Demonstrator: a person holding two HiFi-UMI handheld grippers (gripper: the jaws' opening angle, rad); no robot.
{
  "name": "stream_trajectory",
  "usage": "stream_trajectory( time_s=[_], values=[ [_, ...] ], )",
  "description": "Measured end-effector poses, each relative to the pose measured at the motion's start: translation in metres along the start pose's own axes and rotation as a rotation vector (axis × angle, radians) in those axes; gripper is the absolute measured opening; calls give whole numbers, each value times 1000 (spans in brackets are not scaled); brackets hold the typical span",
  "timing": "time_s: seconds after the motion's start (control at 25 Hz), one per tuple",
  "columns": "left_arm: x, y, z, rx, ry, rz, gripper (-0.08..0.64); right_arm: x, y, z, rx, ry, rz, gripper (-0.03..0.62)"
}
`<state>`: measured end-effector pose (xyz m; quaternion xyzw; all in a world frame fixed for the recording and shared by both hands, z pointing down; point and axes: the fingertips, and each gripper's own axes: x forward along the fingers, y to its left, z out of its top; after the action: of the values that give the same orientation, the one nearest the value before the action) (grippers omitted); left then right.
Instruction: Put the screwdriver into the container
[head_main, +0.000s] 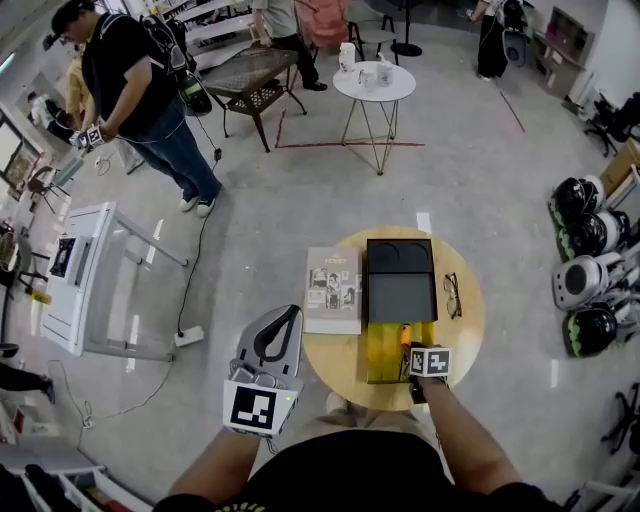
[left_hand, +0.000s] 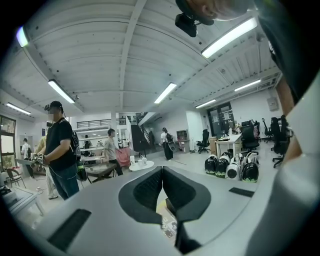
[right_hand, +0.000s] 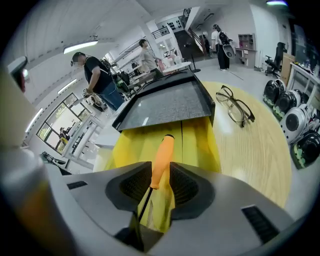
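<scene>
The screwdriver (right_hand: 162, 156) has an orange handle and a dark shaft. My right gripper (right_hand: 159, 176) is shut on it where the handle meets the shaft, and the handle points away from me. It hangs over the yellow open container (right_hand: 200, 145) at the near edge of the round wooden table (head_main: 470, 330). From the head view, the right gripper (head_main: 410, 350) and the screwdriver (head_main: 406, 331) sit above the yellow container (head_main: 385, 352). My left gripper (head_main: 287, 318) is left of the table, off its edge. Its jaws are shut with nothing between them, as the left gripper view (left_hand: 162, 172) also shows.
A black tray (head_main: 400, 280) adjoins the container's far end. A book (head_main: 333, 289) lies left of it and a pair of glasses (head_main: 452, 296) to its right. People stand in the room beyond. A white side table (head_main: 374, 82) and helmets (head_main: 590, 270) are on the floor.
</scene>
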<state>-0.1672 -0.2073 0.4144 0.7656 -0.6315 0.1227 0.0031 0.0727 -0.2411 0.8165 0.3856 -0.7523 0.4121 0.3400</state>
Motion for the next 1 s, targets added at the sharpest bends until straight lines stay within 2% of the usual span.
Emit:
stream_trajectory(
  time_s=[0.36,0.44,0.52,0.76,1.0],
  values=[
    [7,-9,8,-14,-30,-38,17,-36,6,0,-65,-73,-1,130],
    [10,-11,10,-16,-43,-43,17,-47,1,3,-66,-107,-13,90],
    [11,-13,12,-22,-52,-38,17,-59,-2,7,-82,-149,-20,11],
    [17,-20,12,-15,-57,-67,17,-110,7,40,-190,-305,-52,12],
    [17,-32,24,-20,-104,-105,17,-153,19,66,-224,-417,-50,14]
  ],
)
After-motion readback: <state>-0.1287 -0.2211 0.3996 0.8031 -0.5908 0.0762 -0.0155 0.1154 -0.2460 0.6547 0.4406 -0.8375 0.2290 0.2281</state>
